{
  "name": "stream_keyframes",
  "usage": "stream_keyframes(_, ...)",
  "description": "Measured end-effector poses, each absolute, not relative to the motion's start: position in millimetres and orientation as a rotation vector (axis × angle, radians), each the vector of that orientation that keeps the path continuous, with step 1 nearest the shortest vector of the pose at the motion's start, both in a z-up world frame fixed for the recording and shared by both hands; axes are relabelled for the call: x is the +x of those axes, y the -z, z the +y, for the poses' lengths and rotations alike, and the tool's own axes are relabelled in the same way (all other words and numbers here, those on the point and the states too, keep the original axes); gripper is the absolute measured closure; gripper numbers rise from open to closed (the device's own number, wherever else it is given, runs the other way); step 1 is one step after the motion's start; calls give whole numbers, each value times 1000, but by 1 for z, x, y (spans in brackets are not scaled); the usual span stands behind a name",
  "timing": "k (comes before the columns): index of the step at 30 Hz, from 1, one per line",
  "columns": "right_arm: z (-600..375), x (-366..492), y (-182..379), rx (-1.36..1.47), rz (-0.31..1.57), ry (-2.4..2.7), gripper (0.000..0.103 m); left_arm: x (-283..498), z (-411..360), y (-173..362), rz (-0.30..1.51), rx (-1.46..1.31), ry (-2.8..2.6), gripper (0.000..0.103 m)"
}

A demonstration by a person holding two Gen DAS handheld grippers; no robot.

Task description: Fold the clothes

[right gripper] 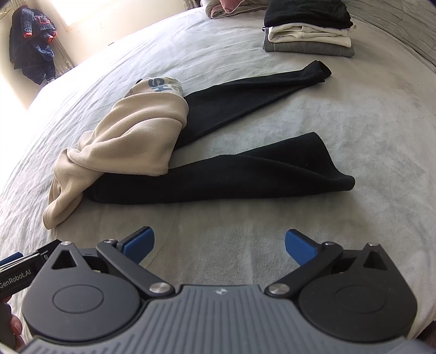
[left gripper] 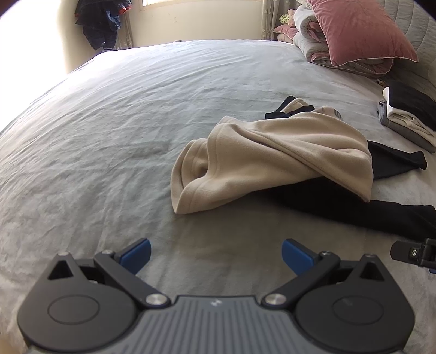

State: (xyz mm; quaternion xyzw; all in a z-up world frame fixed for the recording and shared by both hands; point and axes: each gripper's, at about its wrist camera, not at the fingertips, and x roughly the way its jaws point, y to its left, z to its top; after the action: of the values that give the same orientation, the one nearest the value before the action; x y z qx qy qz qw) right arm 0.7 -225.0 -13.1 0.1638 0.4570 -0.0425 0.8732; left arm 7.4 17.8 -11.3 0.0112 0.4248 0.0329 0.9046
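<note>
- Grippers first: the left gripper point(left gripper: 216, 254) hovers over the grey bedsheet point(left gripper: 109, 152) with its blue-padded fingers point(left gripper: 137, 254) spread wide and nothing between them.
- The right gripper point(right gripper: 219, 249) hangs over the same sheet, likewise spread apart and empty; part of the other tool shows at the lower left edge of its view.
- Just beyond both tools lies a pair of black trousers point(right gripper: 245, 174), its two legs splayed apart in a V, the nearer leg bent over on itself at its end.
- A cream fleece garment point(right gripper: 130, 136) lies crumpled on top of the trousers where the legs meet, covering that end; a band with blue lettering point(right gripper: 160, 83) peeks out at its far side, though which garment the band belongs to is hard to tell.
- Farther back, well apart from the loose clothes, stands a stack of folded clothes point(right gripper: 308, 30): grey at the bottom, white in the middle, black on top.
- Near the head of the bed a pink pillow point(left gripper: 359, 30) leans on a bundled duvet point(left gripper: 313, 43).
- Farthest off, dark blue clothing point(left gripper: 100, 21) hangs beside a bright window point(left gripper: 190, 2).
</note>
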Motion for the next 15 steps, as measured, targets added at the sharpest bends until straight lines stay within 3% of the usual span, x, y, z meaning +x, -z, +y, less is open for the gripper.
stream_keyframes(15,-225,23,-1,327,933,161,0,45,9,-7,878,100,-101,0)
